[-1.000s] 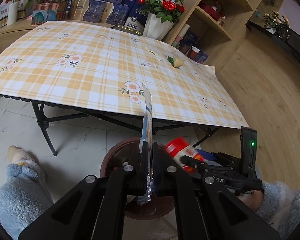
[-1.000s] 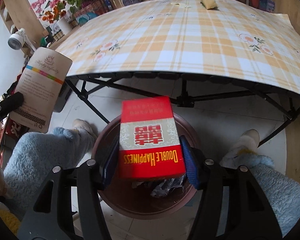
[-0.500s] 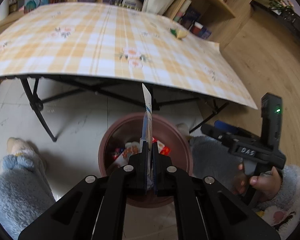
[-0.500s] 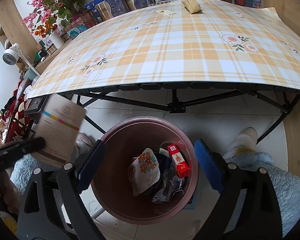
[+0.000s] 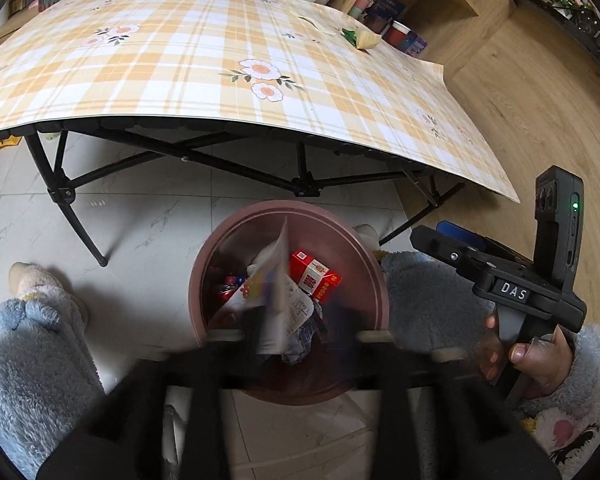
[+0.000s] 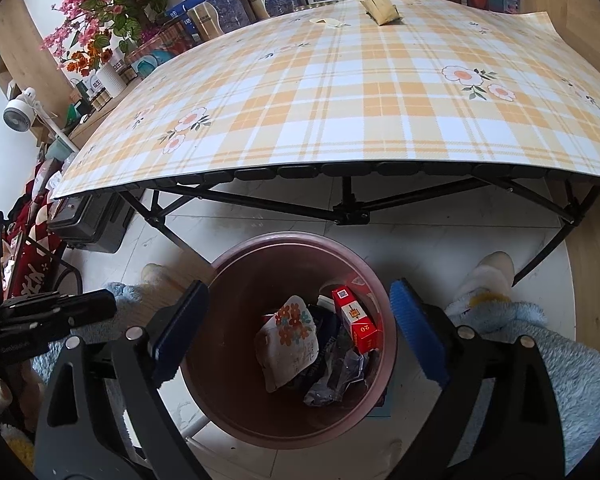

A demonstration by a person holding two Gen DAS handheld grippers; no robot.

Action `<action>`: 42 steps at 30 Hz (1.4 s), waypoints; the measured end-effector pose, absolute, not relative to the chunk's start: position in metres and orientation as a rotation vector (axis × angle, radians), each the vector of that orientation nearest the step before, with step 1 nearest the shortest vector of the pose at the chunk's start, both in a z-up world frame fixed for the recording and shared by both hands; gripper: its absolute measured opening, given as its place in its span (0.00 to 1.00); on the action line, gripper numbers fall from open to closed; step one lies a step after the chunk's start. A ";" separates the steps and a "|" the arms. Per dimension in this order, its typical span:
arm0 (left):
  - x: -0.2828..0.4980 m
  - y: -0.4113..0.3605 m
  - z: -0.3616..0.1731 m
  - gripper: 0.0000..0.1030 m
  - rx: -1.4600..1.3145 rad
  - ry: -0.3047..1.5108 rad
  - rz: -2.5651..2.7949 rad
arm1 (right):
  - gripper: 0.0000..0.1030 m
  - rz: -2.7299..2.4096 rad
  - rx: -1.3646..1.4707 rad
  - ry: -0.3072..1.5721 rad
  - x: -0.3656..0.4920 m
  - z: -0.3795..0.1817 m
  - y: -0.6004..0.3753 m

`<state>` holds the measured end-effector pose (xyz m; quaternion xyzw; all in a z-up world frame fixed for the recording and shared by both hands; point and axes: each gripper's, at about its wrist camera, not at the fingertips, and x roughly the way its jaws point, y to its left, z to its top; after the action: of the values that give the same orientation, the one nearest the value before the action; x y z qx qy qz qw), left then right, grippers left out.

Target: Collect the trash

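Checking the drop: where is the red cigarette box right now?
The red cigarette box lies inside the brown bin, toward its right side in the right wrist view, beside the flowered wrapper.

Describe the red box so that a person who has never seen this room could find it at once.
Find the yellow plaid table; on the floor before it stands a round brown bin. Inside, toward its right side, the red box lies on crumpled wrappers, beside a white flowered packet. It is the only stiff, rectangular item there, red with a white band.
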<state>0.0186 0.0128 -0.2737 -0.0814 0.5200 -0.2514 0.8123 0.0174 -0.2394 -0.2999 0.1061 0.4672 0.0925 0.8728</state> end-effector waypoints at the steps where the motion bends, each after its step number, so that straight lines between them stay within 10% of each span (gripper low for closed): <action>1: 0.018 0.015 -0.271 0.63 -0.176 1.090 -0.524 | 0.88 0.193 0.221 0.976 0.017 -0.300 -0.239; 9: 0.018 0.029 -0.260 0.89 -0.207 1.031 -0.438 | 0.89 0.189 0.226 0.981 0.018 -0.302 -0.238; 42: 0.120 0.063 -0.144 0.94 -0.140 0.703 -0.272 | 0.94 0.131 0.056 0.807 0.088 -0.197 -0.304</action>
<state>0.1199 0.0628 -0.1439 -0.0685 0.3428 -0.1327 0.9275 0.0883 -0.3042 -0.1971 0.0274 0.3925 0.0638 0.9171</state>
